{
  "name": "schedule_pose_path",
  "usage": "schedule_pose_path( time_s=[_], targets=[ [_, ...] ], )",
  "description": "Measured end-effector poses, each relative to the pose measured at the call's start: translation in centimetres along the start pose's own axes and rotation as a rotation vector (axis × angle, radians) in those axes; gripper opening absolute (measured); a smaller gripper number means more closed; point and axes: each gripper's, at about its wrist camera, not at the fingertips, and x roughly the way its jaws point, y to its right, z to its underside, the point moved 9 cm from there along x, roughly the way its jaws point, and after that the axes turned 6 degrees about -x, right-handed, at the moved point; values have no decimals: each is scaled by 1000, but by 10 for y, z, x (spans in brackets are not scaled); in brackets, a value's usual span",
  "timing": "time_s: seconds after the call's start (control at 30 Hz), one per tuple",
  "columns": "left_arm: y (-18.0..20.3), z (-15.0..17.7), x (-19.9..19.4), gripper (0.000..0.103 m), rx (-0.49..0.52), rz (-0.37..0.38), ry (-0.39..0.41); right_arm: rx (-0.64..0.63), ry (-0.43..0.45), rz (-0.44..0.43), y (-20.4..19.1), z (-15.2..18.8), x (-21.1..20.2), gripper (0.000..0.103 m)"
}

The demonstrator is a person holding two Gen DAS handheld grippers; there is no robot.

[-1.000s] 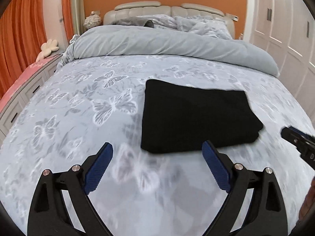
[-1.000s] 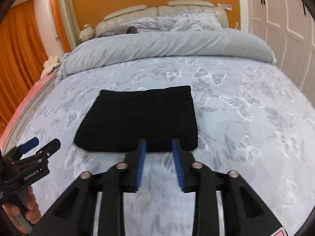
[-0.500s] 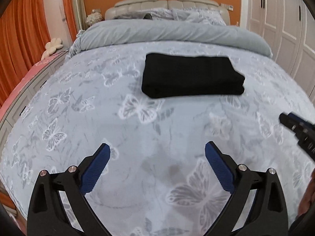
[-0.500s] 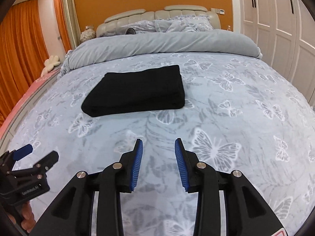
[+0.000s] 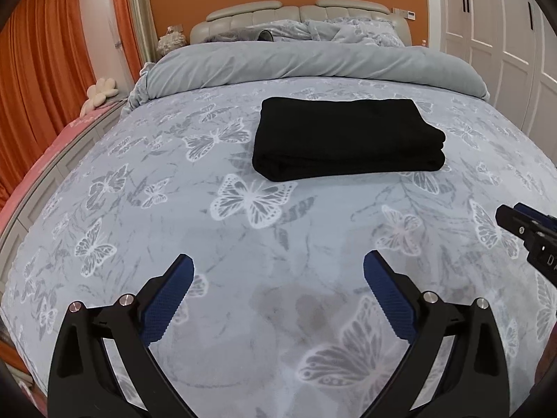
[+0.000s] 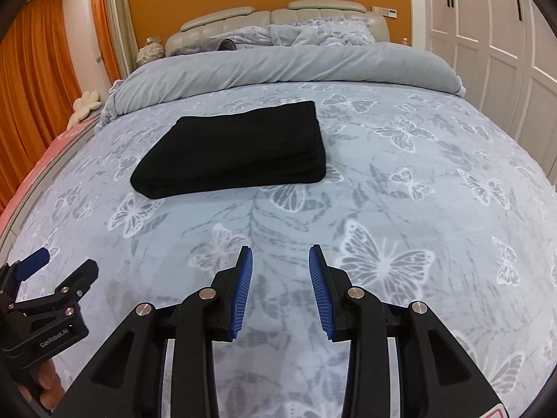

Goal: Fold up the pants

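At the far left hang orange curtains (image 5: 41,80), with a white flower-shaped cushion (image 5: 101,92) on a pink-topped ledge beside the bed (image 5: 139,216). The bed's cover is pale blue-grey with a white butterfly print. The left tool (image 5: 277,271) hovers over the near part of the bed with its blue pads spread wide apart and nothing between them; in the right wrist view it shows at the lower left edge (image 6: 59,261), gripped by a hand whose fingers are only partly in sight. Further in, near the middle of the bed, the black pants (image 5: 348,139) lie folded into a neat flat rectangle, layered edges showing along the near and right sides, well apart from both tools. The right tool (image 6: 280,254) is held above the near bedspread, its ribbed blue pads parted by a narrow gap and empty. Behind the pants a grey duvet (image 5: 313,66) lies rolled across the bed, below rumpled pillows (image 5: 348,29) and a beige padded headboard (image 5: 296,12). White wardrobe doors (image 5: 497,41) fill the right.
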Motion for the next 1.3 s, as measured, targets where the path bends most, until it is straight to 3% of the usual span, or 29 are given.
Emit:
schedule_pose_path(
  time_s=[1.3],
  targets=[
    [-1,7,9,96,-7,-19,-23,7,4,5,-13,2,-5,34]
  ],
)
